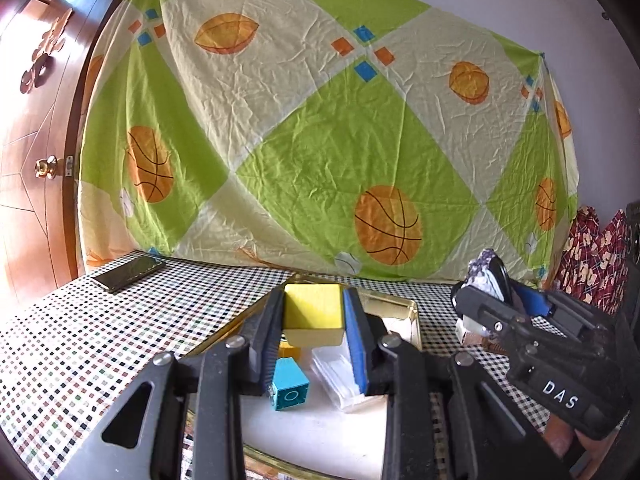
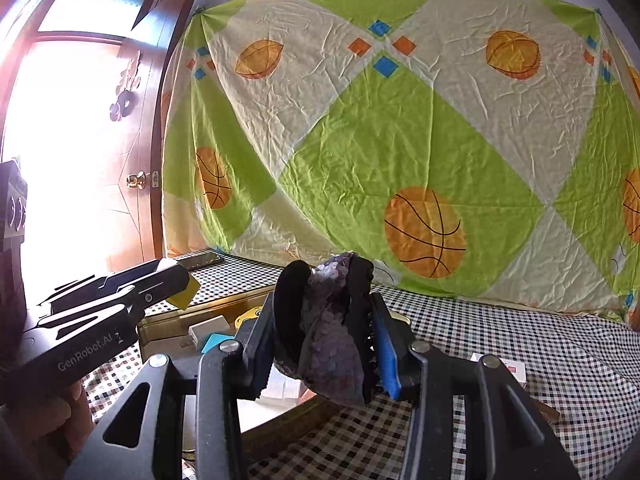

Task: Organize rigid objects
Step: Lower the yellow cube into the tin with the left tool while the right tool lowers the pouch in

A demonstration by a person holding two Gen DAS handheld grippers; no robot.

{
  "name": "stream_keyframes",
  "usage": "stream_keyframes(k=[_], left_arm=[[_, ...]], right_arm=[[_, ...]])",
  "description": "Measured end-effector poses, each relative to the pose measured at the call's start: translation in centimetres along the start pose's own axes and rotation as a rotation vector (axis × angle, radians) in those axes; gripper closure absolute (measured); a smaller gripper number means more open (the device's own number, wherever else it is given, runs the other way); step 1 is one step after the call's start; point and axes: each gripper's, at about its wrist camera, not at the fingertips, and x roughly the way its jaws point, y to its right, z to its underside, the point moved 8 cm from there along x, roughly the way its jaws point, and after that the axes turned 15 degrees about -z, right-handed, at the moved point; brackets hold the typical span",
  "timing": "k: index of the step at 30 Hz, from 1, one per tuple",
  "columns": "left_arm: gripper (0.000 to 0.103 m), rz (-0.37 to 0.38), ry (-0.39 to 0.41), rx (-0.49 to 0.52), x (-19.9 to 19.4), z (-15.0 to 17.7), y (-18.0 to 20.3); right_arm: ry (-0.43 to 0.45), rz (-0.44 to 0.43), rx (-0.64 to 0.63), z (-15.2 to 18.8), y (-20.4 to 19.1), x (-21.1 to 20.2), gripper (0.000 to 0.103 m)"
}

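I log my left gripper [image 1: 314,320] pinching a yellow block [image 1: 313,306] above the gold tray [image 1: 404,303], which holds a teal brick [image 1: 289,388] and a clear plastic case [image 1: 340,376], while my right gripper [image 2: 328,328] clamps a purple crystal rock [image 2: 334,344] over the tray's right edge.

Yellow block [image 1: 313,309] held level above gold tray [image 1: 404,300]; teal brick [image 1: 289,385] tilted inside; purple rock [image 2: 334,340] held upright.

Both wrist fisheye views look forward, tilted slightly down, along their fingers [image 1: 354,336] [image 2: 384,340] from close above the checked table [image 1: 80,340] [image 2: 500,320], sharing the gold tray [image 1: 400,300] [image 2: 208,304] and basketball-print sheet [image 1: 320,140] [image 2: 400,140].
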Motion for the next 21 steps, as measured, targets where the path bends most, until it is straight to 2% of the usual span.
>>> stream_keyframes(k=[8,21], left_arm=[[0.074,-0.022,-0.091,0.056,2.2,1.0,-0.8],[0.074,-0.015,-0.178,0.098,4.8,1.7,-1.3]], right_arm=[[-0.046,-0.032,-0.01,-0.7,-0.8,2.8,0.057],[-0.157,-0.047,-0.001,-0.3,-0.8,7.1,0.057]])
